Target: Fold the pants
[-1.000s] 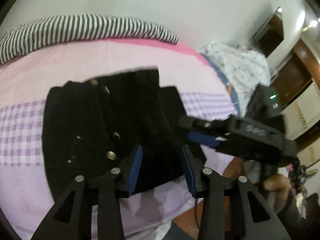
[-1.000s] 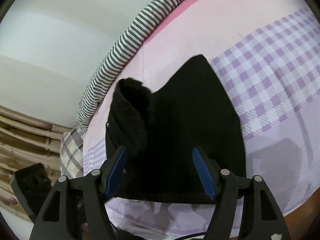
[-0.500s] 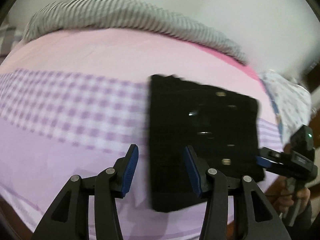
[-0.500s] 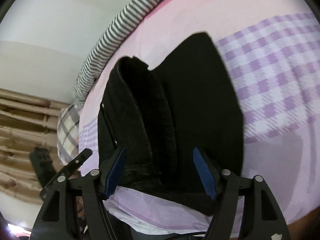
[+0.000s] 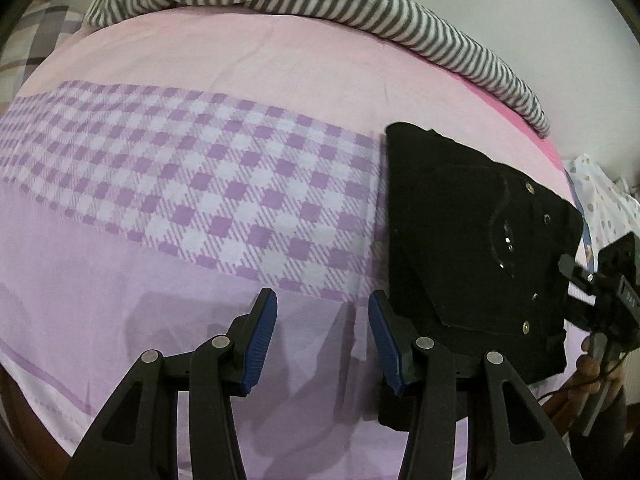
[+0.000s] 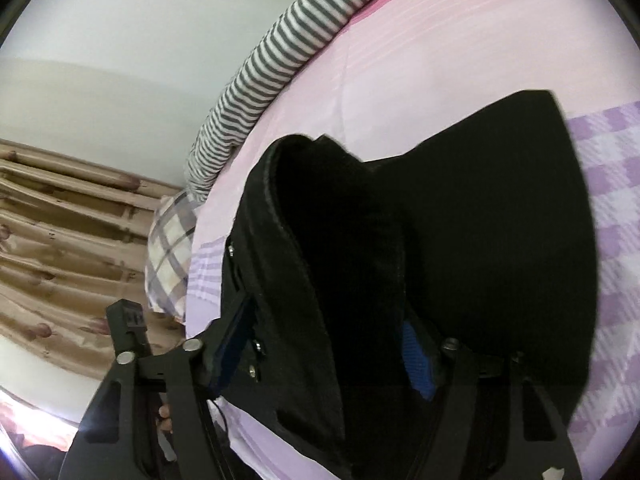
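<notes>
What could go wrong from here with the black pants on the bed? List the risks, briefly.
1. The right gripper has just been closing its jaws on a thick raised fold of the black fabric pants. Several layers are bunched between them, so a pull may drag the whole stack and undo the fold.
2. The left gripper, jaws lately opened wider, hangs empty over the purple checked bedsheet beside the pants' edge. Closing there would likely pinch sheet, not pants.

Left wrist view: looks steeply down along the left claw (image 5: 322, 332) over the bed (image 5: 160, 184); black pants (image 5: 472, 248) seen at right, near; right wrist view: set very close above the pants (image 6: 460, 248), facing the striped bedding (image 6: 272, 64); pants, bed and bedding are shared.
</notes>
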Tool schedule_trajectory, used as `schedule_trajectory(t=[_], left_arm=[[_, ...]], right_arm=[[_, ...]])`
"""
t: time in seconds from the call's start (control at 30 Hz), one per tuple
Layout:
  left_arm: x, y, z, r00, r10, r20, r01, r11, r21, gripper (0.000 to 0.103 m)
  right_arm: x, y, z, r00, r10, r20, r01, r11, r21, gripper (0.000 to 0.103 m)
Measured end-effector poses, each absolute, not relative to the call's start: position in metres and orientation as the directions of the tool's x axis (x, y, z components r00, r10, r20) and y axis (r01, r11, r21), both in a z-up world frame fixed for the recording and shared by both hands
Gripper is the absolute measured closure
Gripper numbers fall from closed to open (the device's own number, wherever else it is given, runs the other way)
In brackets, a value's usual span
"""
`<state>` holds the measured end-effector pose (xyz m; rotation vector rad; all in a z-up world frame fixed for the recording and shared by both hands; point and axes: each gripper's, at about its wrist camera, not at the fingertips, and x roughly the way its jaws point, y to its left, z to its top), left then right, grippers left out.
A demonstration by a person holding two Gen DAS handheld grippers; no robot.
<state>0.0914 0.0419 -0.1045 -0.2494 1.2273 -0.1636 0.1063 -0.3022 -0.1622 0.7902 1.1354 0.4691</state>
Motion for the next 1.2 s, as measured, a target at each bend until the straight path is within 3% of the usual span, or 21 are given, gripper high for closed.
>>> schedule_trajectory(t=[0.07,0.1,0.13,0.27,0.67,1.0,1.2], left_arm=[[0.092,0.045,-0.105,0.333,-0.259,-0.907,-0.014,0.960,-0.279,0.054],[0.093,0.045,-0.104,0.332,-0.256,-0.908,-0.015,0.961,-0.277,0.054],[0.093,0.046,-0.105,0.332,-0.255,-0.908,-0.018,0.961,-0.276,0.054],[0.094,0.047,-0.104,0.335,-0.253,-0.908,-0.021,0.961,-0.276,0.054],[0.097,0.034,-0.081,0.385,-0.285,-0.878,0.032,0.955,-0.296,0.053],[0.101,-0.020,-0.074,0.383,-0.314,-0.869,0.153,0.949,-0.275,0.052],[0.102,-0.050,-0.071,0.370,-0.344,-0.863,0.243,0.932,-0.267,0.052]], right_arm=[[0.104,-0.302,-0.174,0.358,0.727,-0.585,0.104,0.592,0.799,0.067],[0.104,-0.303,-0.176,0.365,0.723,-0.586,0.115,0.590,0.799,0.067],[0.102,-0.303,-0.175,0.371,0.715,-0.593,0.115,0.598,0.793,0.068],[0.094,-0.290,-0.149,0.411,0.645,-0.644,0.103,0.669,0.736,0.087],[0.082,-0.268,-0.050,0.500,0.575,-0.647,0.022,0.739,0.674,0.090],[0.070,-0.337,-0.102,0.507,0.451,-0.734,0.235,0.747,0.622,0.092],[0.064,-0.357,-0.109,0.542,0.416,-0.730,0.264,0.741,0.617,0.092]])
